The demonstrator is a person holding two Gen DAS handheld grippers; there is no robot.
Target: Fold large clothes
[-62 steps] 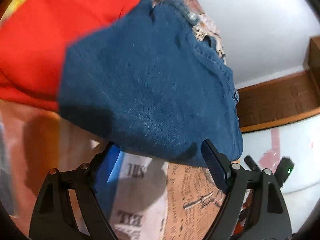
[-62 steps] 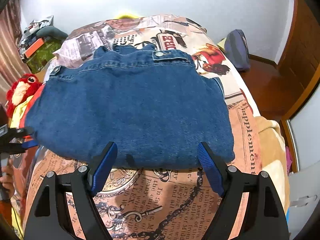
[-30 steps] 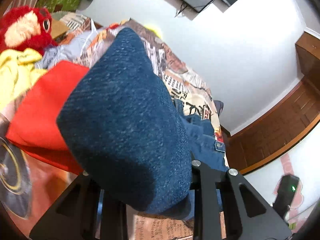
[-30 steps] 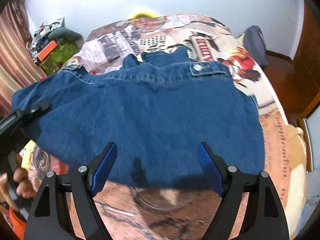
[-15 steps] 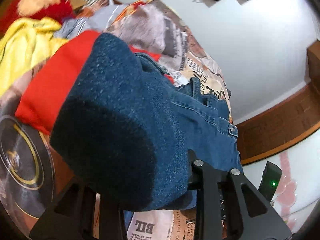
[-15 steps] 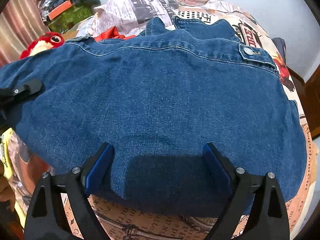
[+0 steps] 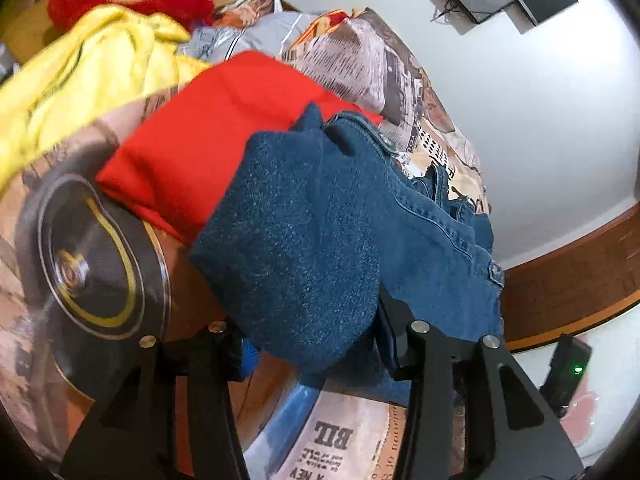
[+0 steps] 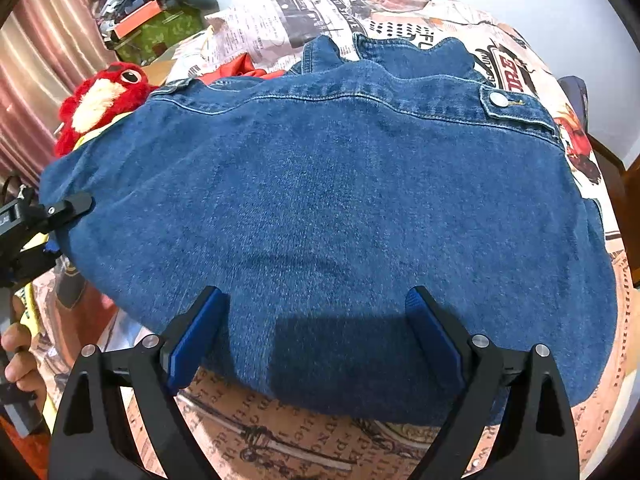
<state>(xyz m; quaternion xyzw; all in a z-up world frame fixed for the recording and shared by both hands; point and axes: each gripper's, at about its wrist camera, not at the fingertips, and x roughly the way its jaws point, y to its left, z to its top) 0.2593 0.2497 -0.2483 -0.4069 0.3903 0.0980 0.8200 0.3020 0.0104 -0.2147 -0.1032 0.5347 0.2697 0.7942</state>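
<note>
A folded blue denim jacket (image 8: pixel 340 200) lies on a bed with a newspaper-print sheet (image 8: pixel 304 8). My right gripper (image 8: pixel 316 336) is open, its blue-padded fingers at the jacket's near edge, holding nothing. My left gripper (image 7: pixel 312 344) has its jaws around the jacket's left end (image 7: pixel 304 248); the cloth bulges over the fingers and hides the tips. The left gripper also shows in the right wrist view (image 8: pixel 60 210), clamped at the jacket's left edge.
A folded red garment (image 7: pixel 208 136) lies under the jacket's far left side. A yellow garment (image 7: pixel 80 80) and a red plush toy (image 8: pixel 100 104) lie beyond it. A person's hand (image 8: pixel 20 360) is at lower left. A wooden floor edge (image 7: pixel 580 272) is at right.
My left gripper took hold of the jacket's left end, lifted it, and has now lowered it toward the bed. My right gripper moved closer to the jacket's near edge, still open.
</note>
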